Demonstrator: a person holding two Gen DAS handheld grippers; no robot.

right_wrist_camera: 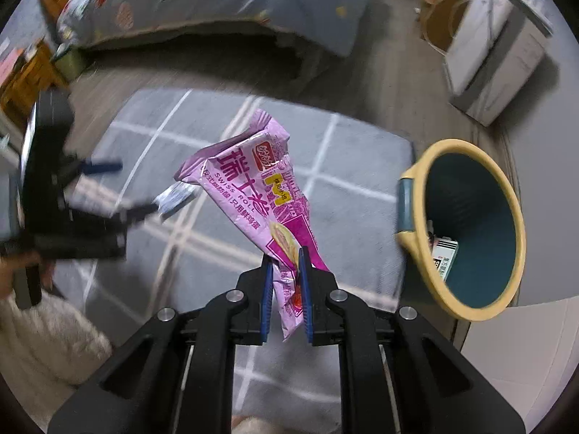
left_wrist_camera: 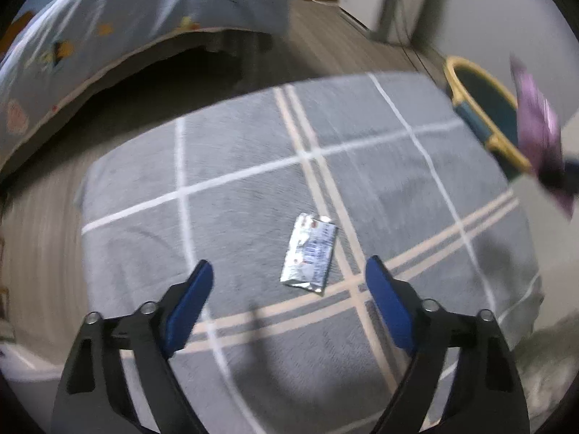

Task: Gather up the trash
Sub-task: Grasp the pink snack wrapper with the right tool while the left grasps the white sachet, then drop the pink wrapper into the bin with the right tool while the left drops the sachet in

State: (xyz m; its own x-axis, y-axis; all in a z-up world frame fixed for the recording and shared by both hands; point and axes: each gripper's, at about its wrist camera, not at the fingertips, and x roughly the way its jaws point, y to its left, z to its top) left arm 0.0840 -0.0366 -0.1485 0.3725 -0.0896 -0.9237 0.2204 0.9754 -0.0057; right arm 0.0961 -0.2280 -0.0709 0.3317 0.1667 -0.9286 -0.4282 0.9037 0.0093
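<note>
My left gripper point(left_wrist_camera: 289, 271) is open and empty, hovering above a silver foil wrapper point(left_wrist_camera: 309, 253) that lies flat on the grey checked rug point(left_wrist_camera: 235, 137). My right gripper point(right_wrist_camera: 286, 256) is shut on a pink Swiss-roll wrapper point(right_wrist_camera: 249, 181) and holds it up above the rug, left of the trash bin. The bin point(right_wrist_camera: 470, 224), teal with a yellow rim, stands at the rug's right edge and holds a small carton. In the left wrist view the bin point(left_wrist_camera: 481, 112) and pink wrapper point(left_wrist_camera: 539, 126) show at far right. The foil wrapper point(right_wrist_camera: 173, 197) and left gripper point(right_wrist_camera: 108, 188) show blurred at left.
A bed with a patterned blue-grey cover point(left_wrist_camera: 108, 25) stands beyond the rug, dark space beneath it. A white appliance point(right_wrist_camera: 495, 54) stands at the back right on the wood floor point(left_wrist_camera: 343, 47). A fluffy white mat point(right_wrist_camera: 47, 340) lies at lower left.
</note>
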